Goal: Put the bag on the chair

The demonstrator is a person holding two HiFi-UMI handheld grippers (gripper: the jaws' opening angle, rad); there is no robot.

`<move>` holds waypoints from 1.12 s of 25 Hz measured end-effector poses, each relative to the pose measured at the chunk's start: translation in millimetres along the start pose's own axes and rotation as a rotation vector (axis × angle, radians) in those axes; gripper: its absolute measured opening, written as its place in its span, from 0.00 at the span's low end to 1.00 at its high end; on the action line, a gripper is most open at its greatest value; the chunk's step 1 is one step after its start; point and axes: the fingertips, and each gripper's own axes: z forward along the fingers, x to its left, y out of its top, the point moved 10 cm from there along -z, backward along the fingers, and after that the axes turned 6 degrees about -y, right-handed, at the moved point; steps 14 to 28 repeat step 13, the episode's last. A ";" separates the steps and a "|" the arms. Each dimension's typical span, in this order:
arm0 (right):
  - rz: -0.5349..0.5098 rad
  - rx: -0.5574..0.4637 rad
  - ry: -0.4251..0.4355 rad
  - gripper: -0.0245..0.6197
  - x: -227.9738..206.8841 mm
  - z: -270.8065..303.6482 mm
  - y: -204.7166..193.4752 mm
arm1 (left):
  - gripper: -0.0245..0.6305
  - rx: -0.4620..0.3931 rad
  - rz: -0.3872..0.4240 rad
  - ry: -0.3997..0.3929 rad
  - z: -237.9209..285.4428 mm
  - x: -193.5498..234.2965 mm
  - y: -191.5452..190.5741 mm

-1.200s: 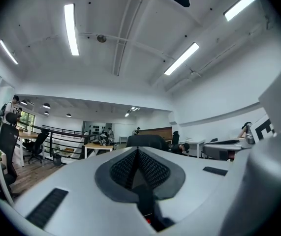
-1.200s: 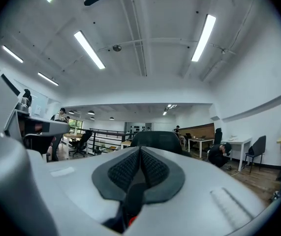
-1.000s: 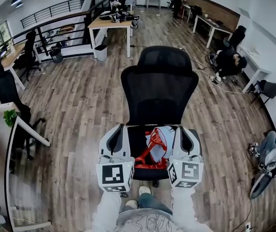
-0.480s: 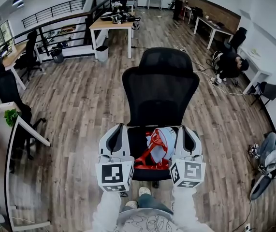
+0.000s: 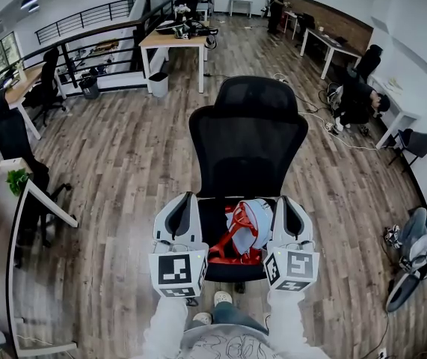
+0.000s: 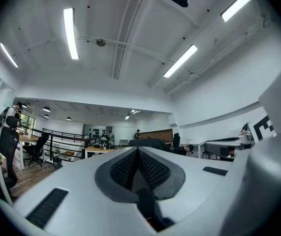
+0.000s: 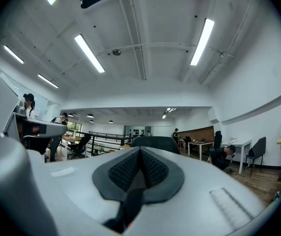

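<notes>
A black mesh office chair [image 5: 247,133] faces me, and its backrest top shows in both gripper views [image 6: 147,142] [image 7: 152,140]. The bag [image 5: 256,217], pale grey with red straps [image 5: 235,230], lies on the seat between my two grippers. My left gripper [image 5: 188,197] is level beside the bag's left, its pads [image 6: 138,154] pressed together. My right gripper [image 5: 280,199] sits at the bag's right, with its pads [image 7: 140,151] also together. A dark strip runs down from each pair of pads; I cannot tell whether it is a strap.
A wooden table [image 5: 172,37] and a bin [image 5: 157,81] stand beyond the chair. A railing [image 5: 86,32] and desks with chairs [image 5: 19,88] line the left. People and cables [image 5: 355,96] are at the right. My shoes [image 5: 224,296] are under the seat's front.
</notes>
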 end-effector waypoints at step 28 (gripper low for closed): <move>0.005 0.000 0.010 0.05 -0.7 4.9 4.8 | 0.05 0.003 0.008 -0.007 2.9 2.0 5.7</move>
